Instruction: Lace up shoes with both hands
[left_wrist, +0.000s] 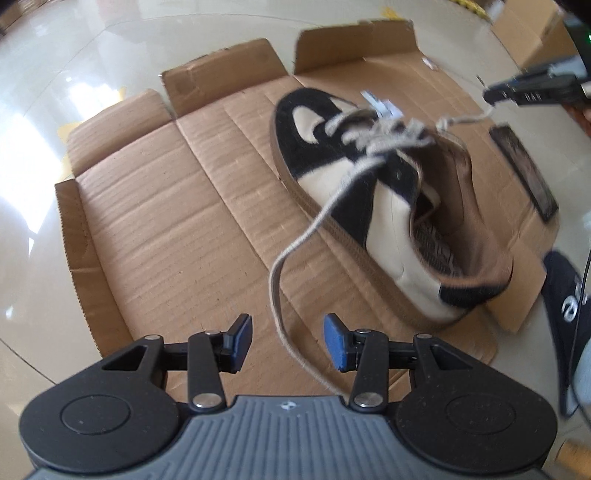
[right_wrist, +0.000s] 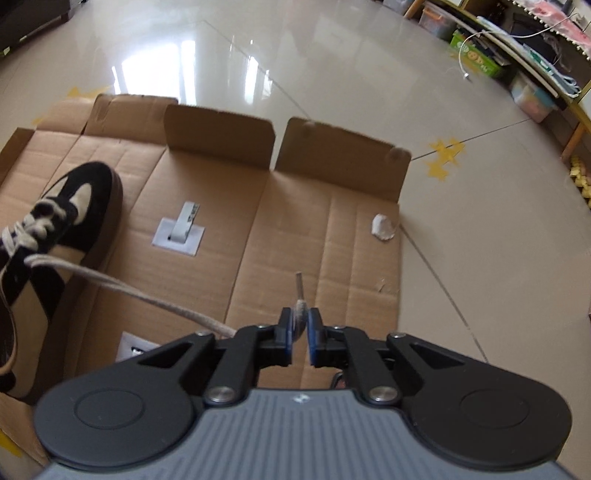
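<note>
Shoe (left_wrist: 369, 184) laced through its eyelets, ends untied — left tongs (left_wrist: 288, 341) spread around one lace (left_wrist: 317, 221), right tongs (right_wrist: 300, 332) slightly parted around the other's tip (right_wrist: 298, 314).

Your left gripper (left_wrist: 288, 343) and right gripper (right_wrist: 300, 334) have black linkages, silver rivets, blue pads (left_wrist: 334, 345) and ribbed grey bodies.

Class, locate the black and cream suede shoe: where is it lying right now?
The black and cream suede shoe lies on the flattened brown cardboard sheet, right of centre in the left wrist view. In the right wrist view it sits at the left edge, left of a small grey-white label.
</note>
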